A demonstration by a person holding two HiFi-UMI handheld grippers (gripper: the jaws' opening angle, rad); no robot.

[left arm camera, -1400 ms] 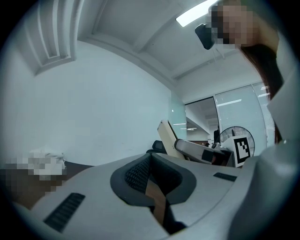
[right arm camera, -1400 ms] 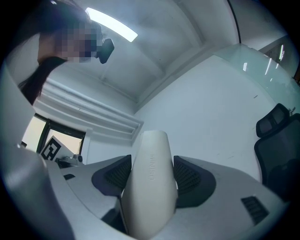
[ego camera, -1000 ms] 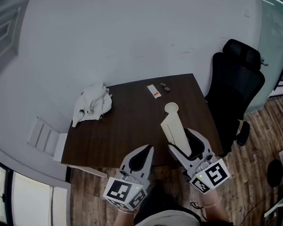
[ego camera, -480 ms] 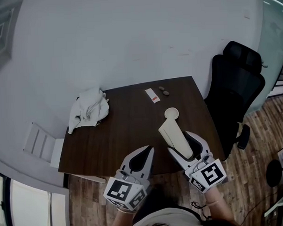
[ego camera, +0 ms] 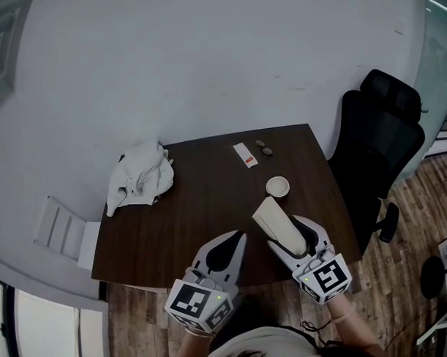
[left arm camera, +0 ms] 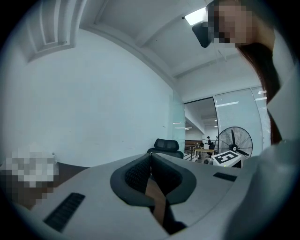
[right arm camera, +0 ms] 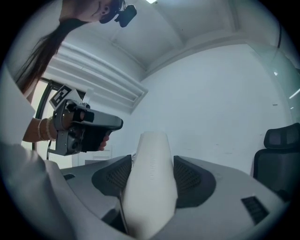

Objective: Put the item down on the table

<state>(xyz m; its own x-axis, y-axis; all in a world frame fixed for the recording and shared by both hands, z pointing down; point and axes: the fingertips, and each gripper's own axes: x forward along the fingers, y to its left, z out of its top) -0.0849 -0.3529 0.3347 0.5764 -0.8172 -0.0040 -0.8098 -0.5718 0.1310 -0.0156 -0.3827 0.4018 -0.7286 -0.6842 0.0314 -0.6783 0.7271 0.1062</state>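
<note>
A cream-white flattened tube (ego camera: 278,223) stands tilted between the jaws of my right gripper (ego camera: 287,232), which is shut on it above the near right part of the dark wooden table (ego camera: 202,204). In the right gripper view the tube (right arm camera: 150,180) fills the gap between the two black pads (right arm camera: 190,176). My left gripper (ego camera: 227,247) hangs over the table's near edge, beside the right one, its jaws pressed together on nothing. From its own camera, the left gripper (left arm camera: 150,161) shows the pads meeting.
A small white round cap (ego camera: 277,185) lies just beyond the tube. A crumpled white cloth (ego camera: 141,183) sits at the table's far left, with a white card (ego camera: 246,154) and two small dark objects (ego camera: 263,145) at the back. A black office chair (ego camera: 376,154) stands to the right.
The right gripper has drawn the tube back toward the near edge and lower, so its top now stands apart from the round cap. The left gripper has stayed where it was.
</note>
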